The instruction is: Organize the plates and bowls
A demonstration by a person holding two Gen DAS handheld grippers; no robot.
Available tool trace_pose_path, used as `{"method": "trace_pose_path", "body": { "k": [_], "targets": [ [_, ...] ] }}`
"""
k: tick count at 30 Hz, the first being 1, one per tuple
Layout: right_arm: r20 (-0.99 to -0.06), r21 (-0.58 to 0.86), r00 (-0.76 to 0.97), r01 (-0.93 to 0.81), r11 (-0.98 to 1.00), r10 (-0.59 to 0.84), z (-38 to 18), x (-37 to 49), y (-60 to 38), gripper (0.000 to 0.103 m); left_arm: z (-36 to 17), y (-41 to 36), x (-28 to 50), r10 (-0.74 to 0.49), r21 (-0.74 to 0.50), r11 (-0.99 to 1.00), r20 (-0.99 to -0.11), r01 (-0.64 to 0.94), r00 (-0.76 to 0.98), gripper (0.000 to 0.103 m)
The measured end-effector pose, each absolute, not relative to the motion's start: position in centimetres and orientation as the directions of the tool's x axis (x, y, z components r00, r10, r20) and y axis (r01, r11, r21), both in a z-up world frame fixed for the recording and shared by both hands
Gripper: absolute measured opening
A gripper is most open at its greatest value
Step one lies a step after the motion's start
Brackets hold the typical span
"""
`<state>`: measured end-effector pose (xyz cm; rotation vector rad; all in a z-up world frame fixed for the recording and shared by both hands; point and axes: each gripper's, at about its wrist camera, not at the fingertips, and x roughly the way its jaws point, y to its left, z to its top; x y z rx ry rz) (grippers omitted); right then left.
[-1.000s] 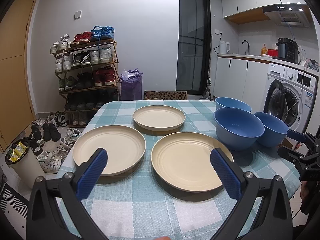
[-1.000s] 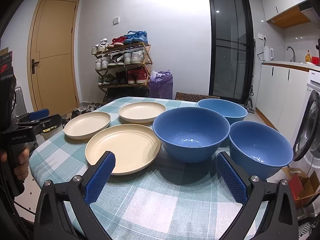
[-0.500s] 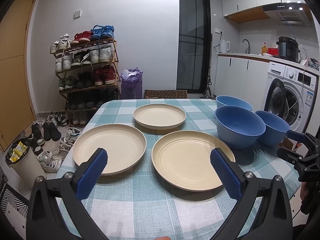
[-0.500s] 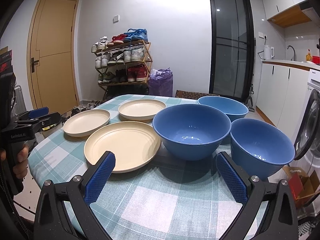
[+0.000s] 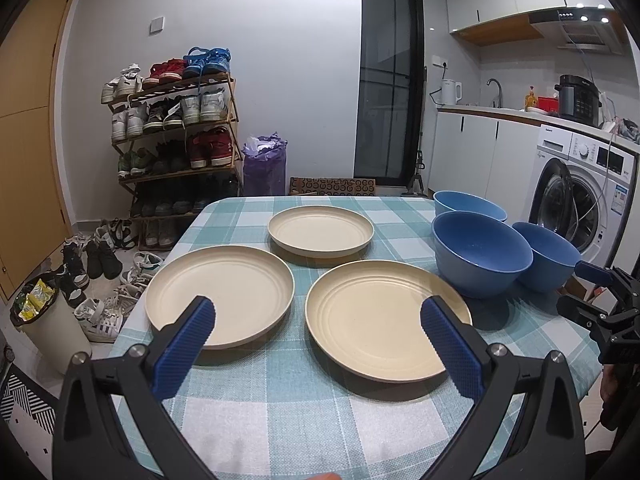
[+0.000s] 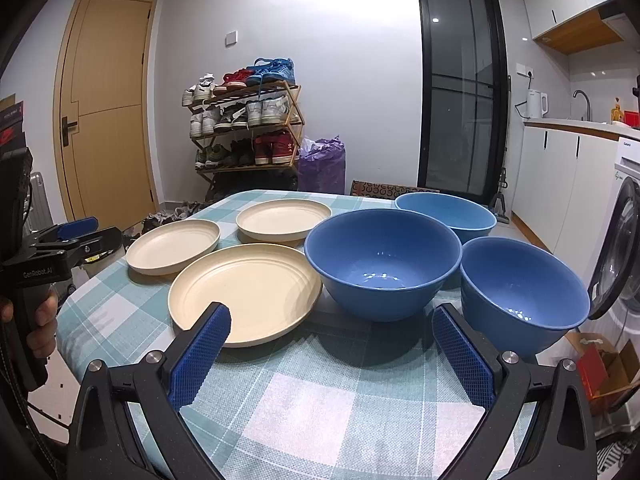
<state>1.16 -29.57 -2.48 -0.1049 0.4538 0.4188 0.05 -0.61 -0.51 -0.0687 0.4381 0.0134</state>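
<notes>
The table [image 5: 320, 420], under a woven teal-and-white checked cloth, filled the lower half of both views. Compared with a second before, the dishes sat slightly higher and farther up the frame, so both cameras had eased back a little; nothing on the cloth had shifted.

Three round cream plates with faint concentric ridges lay flat and separate at centre: the near-right plate [image 5: 388, 320], the near-left plate [image 5: 220, 292] and the smaller far plate [image 5: 320, 230]. At centre-right stood three smooth, glossy blue bowls, upright and crowded together: the large bowl [image 6: 382, 262], the near bowl [image 6: 524, 292] and the paler far bowl [image 6: 446, 212].

The left gripper [image 5: 318, 320] hovered at bottom centre, its ribbed blue pads spread wide and empty. The right gripper [image 6: 330, 326] was likewise wide apart, holding nothing, before the large bowl.
</notes>
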Motion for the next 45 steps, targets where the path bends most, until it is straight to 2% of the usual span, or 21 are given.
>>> {"method": "trace_pose_path", "body": {
  "k": [26,45],
  "targets": [
    [-0.436,0.011,0.807,-0.438,0.899,0.399,-1.7,1.4,-29.2,0.103,-0.6,-0.5,0.6,0.016,-0.052,0.998,-0.442,-0.044,0.897,0.103],
    [-0.465,0.05,0.774,-0.461,0.886,0.429,0.8,3.3,-28.5,0.103,0.8,-0.5,1.3,0.014,-0.037,0.999,-0.426,-0.034,0.905,0.103]
  ]
}}
